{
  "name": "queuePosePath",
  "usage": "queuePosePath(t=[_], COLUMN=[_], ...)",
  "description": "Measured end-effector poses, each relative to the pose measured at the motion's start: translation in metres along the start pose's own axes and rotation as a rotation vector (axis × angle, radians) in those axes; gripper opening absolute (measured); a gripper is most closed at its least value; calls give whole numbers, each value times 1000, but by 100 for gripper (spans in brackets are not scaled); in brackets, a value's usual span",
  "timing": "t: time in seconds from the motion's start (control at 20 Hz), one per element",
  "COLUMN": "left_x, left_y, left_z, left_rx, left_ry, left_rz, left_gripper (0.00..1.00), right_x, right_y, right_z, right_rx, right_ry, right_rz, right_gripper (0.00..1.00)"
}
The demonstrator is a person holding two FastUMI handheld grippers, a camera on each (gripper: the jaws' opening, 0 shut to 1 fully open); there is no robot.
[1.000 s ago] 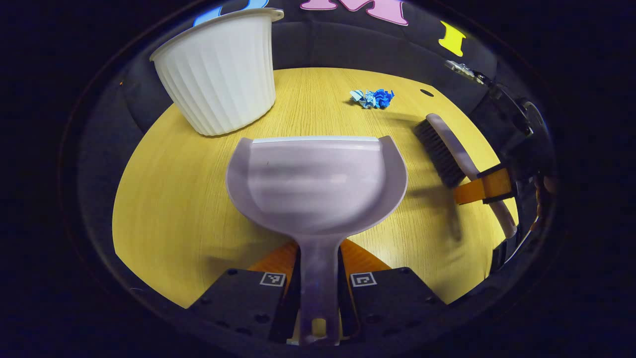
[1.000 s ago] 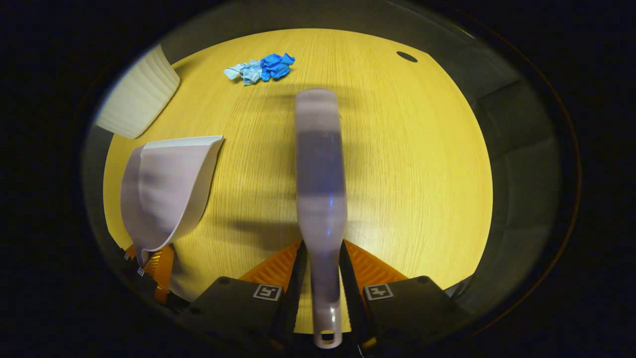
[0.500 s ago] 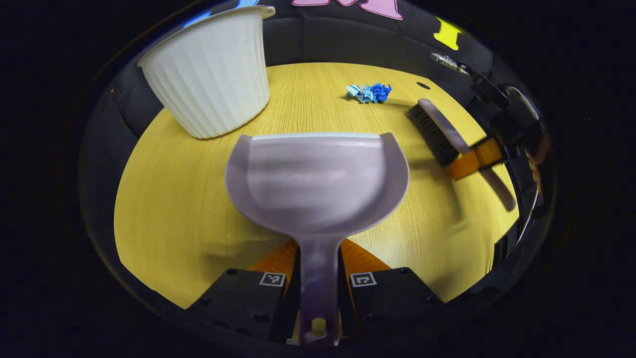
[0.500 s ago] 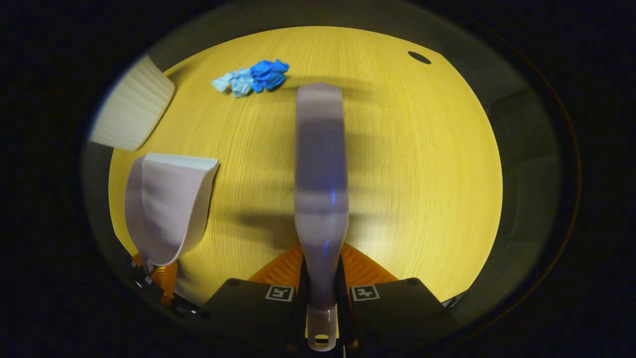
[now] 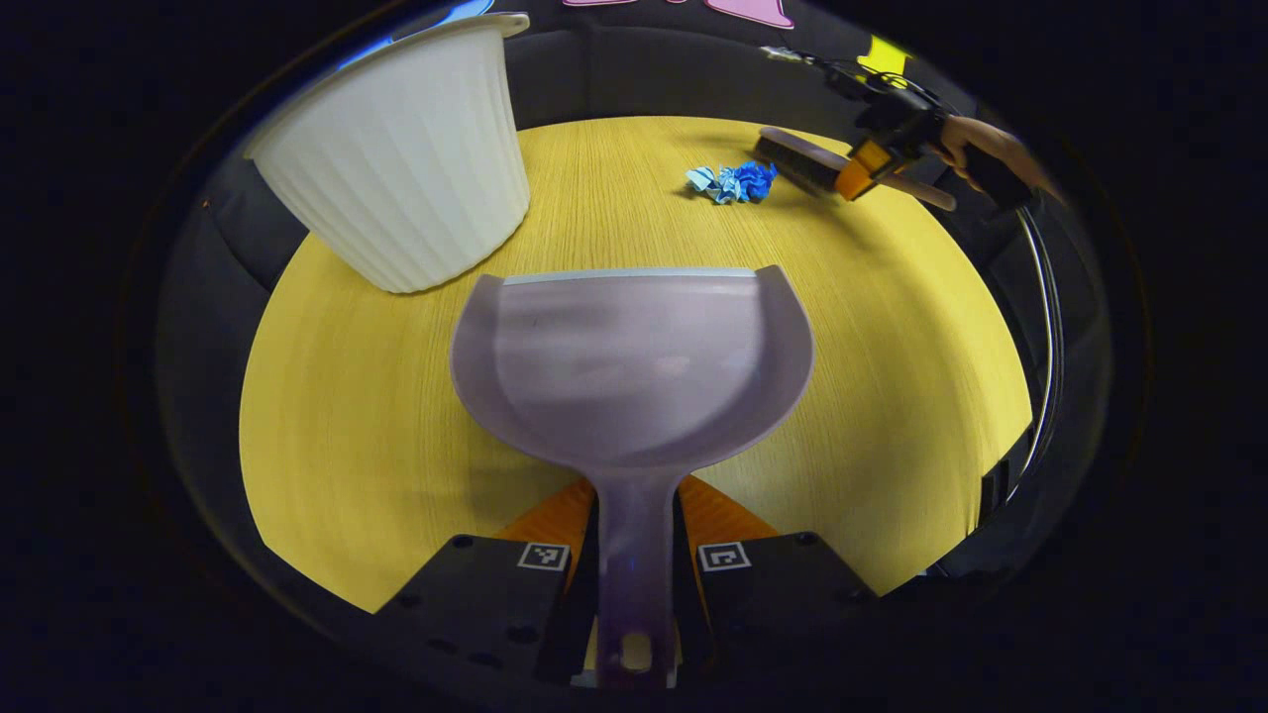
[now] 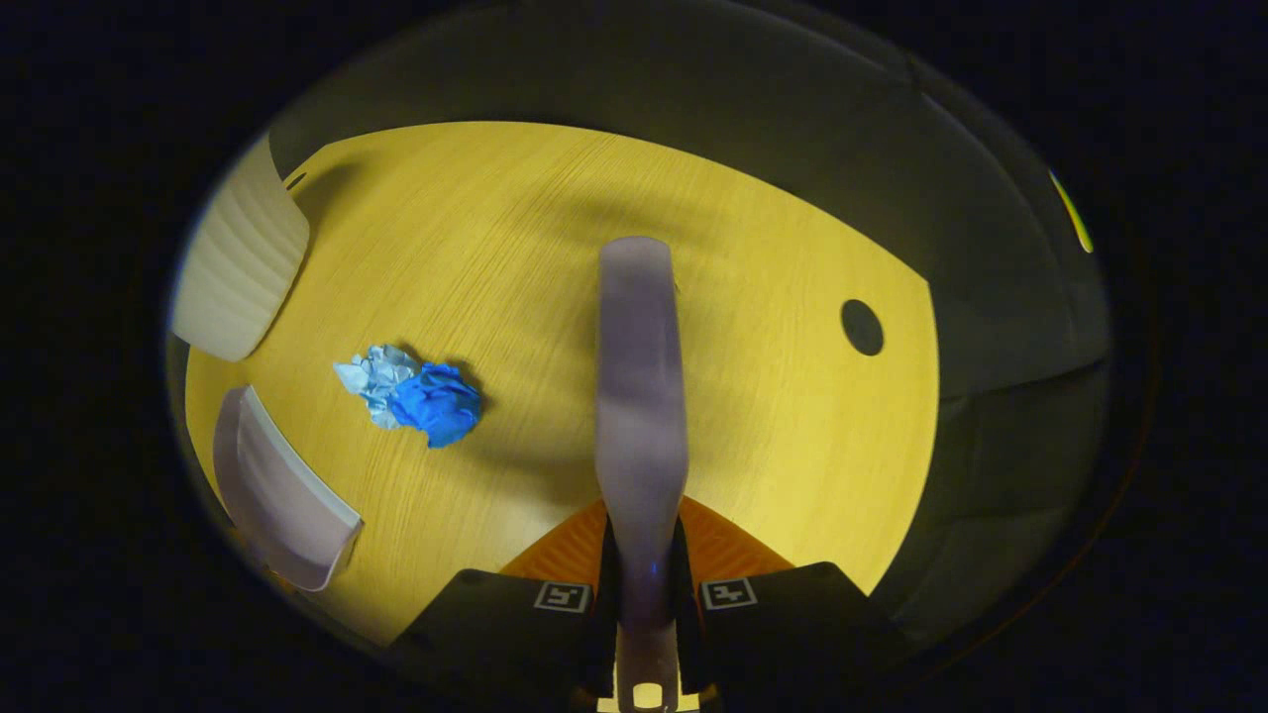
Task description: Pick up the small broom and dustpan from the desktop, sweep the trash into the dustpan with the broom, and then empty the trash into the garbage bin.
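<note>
On the yellow table, at about 12 o'clock in the left gripper view, the blue crumpled trash lies loose between the two tools. The left gripper is clenched on the handle of the dustpan, whose open lip faces the trash from well short of it. The right gripper grips the broom by its handle; in the left gripper view the broom head sits just beside the trash at its 3 o'clock. The white garbage bin stands at 10 o'clock. Both tools look picked up, so sweeping seems about to start. The next move calls for bringing the dustpan lip down near the trash and drawing the bristles across it toward the pan.
</note>
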State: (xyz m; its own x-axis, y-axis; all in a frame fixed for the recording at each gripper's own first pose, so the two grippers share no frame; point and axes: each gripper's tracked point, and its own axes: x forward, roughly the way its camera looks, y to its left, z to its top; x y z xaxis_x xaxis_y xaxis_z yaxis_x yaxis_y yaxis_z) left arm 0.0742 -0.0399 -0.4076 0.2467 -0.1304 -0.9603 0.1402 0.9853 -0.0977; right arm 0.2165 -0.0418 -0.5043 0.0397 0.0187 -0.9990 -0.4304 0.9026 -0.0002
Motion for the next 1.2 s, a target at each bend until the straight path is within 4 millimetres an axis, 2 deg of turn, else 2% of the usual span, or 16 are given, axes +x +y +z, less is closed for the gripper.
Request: queuePosePath(t=[0.05,0.15,0.4,0.55,0.7,0.85,0.95,1.05,1.2], left_x=[1,3,7,3,-1,5,5,7,1], left_y=[0,-1,-6,-10,-8,-9,-7,-6,-6], left_z=[0,0,-2,-2,-9,-16,-12,-12,-14], left_rx=[2,0,-35,-29,-32,-24,-18,-18,-22], left_ry=[7,16,34,28,23,21,13,6,-28], left_rz=[2,2,-6,-3,-11,-11,-10,-9,-16], left_gripper=[31,31,31,31,32,31,31,31,32], right_x=[10,13,10,-2,-10,-17,-28,-37,-40], right_y=[4,5,39,63,91,99,109,116,108], right_z=[3,16,28,11,-19,-38,-46,-70,-70], right_rx=[-77,-259,-414,-559,-787,-936,-900,-845,-752], right_ry=[-9,-49,-44,-33,-5,14,45,122,94], right_rz=[-7,-35,10,55,119,120,178,214,206], right_gripper=[27,26,26,26,27,27,27,27,27])
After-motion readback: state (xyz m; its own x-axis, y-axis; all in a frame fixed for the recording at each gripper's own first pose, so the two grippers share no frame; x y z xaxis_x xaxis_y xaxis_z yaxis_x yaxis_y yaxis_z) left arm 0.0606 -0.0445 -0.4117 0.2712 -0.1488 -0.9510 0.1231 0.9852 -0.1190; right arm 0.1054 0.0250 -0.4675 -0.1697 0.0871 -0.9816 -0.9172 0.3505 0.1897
